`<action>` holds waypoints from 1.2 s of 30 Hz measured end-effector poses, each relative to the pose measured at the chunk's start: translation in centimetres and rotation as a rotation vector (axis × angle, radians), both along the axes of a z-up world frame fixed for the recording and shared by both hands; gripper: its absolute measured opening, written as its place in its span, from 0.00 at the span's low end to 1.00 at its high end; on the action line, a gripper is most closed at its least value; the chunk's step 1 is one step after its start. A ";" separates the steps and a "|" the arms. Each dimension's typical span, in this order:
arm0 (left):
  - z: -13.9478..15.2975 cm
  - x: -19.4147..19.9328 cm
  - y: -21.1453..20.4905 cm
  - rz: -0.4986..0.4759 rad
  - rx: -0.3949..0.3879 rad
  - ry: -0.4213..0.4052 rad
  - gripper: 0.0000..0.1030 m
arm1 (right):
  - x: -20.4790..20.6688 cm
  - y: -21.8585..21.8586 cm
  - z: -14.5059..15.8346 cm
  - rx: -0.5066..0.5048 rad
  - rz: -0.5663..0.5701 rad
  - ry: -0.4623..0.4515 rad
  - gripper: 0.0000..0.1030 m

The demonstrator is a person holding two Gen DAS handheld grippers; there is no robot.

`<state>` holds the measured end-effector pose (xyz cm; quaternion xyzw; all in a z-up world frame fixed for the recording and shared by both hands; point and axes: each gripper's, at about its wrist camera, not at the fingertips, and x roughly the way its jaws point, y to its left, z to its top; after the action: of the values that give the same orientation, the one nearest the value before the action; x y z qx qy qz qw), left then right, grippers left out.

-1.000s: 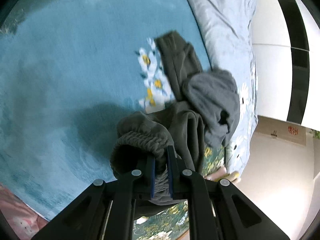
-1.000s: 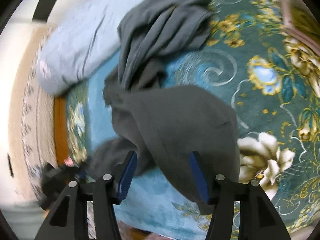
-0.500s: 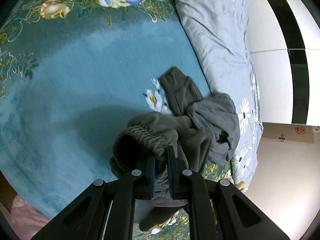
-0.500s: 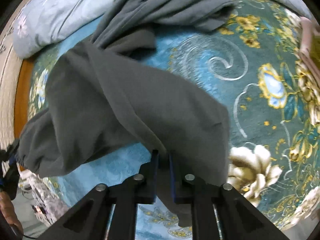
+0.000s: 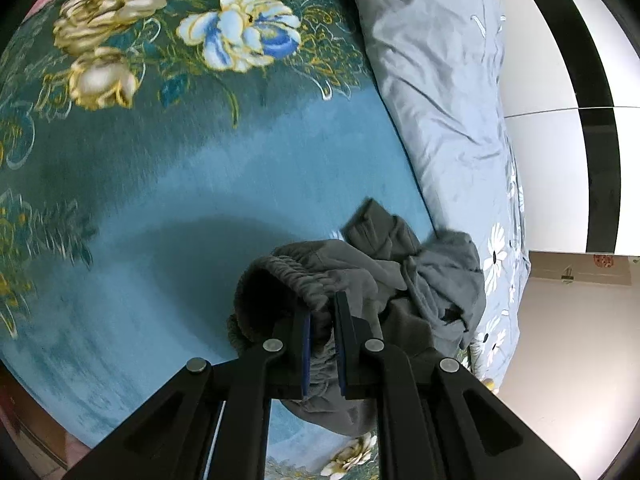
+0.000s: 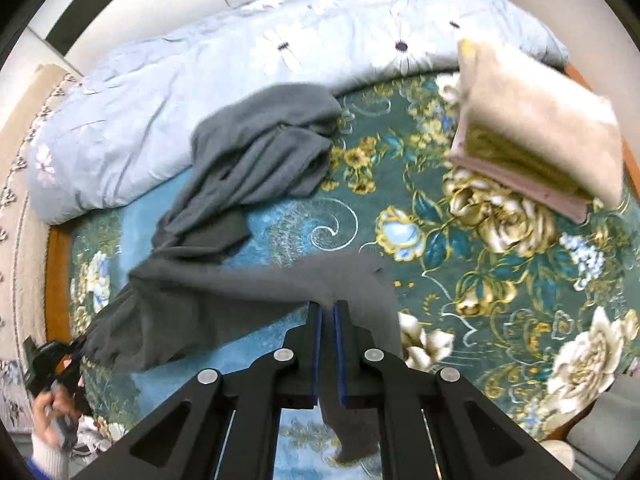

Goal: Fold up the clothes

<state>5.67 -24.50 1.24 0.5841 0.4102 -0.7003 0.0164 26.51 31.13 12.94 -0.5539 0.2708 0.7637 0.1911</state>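
Dark grey trousers (image 6: 224,292) hang stretched above the bed between my two grippers. My left gripper (image 5: 322,308) is shut on their elastic waistband (image 5: 296,272); the rest of the cloth bunches to its right. My right gripper (image 6: 328,308) is shut on the trousers' upper edge, with a strip of cloth hanging down between its arms. The left gripper also shows in the right wrist view (image 6: 60,360), at the far left, holding the other end. A second grey garment (image 6: 264,152) lies crumpled on the bed behind; it also shows in the left wrist view (image 5: 452,276).
The bed has a teal floral blanket (image 6: 500,280). A pale blue quilt (image 6: 200,48) lies bunched along the far side. A folded stack of beige and yellow cloth (image 6: 536,128) sits at the right. The wooden bed edge (image 6: 56,280) runs along the left.
My right gripper closed on the trousers' edge and lifted it. The trousers have been drawn out between the two grippers. The left gripper stayed shut on the waistband and moved over the bed.
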 end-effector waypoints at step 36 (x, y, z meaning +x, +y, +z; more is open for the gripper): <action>-8.5 -9.1 -2.4 0.030 -0.054 -0.161 0.50 | -11.9 7.2 -16.9 0.009 -0.007 -0.489 0.61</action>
<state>-3.42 -26.94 -7.22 0.6317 0.3970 -0.6616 0.0754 14.59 38.34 -3.96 -0.7205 0.2149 0.6074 0.2563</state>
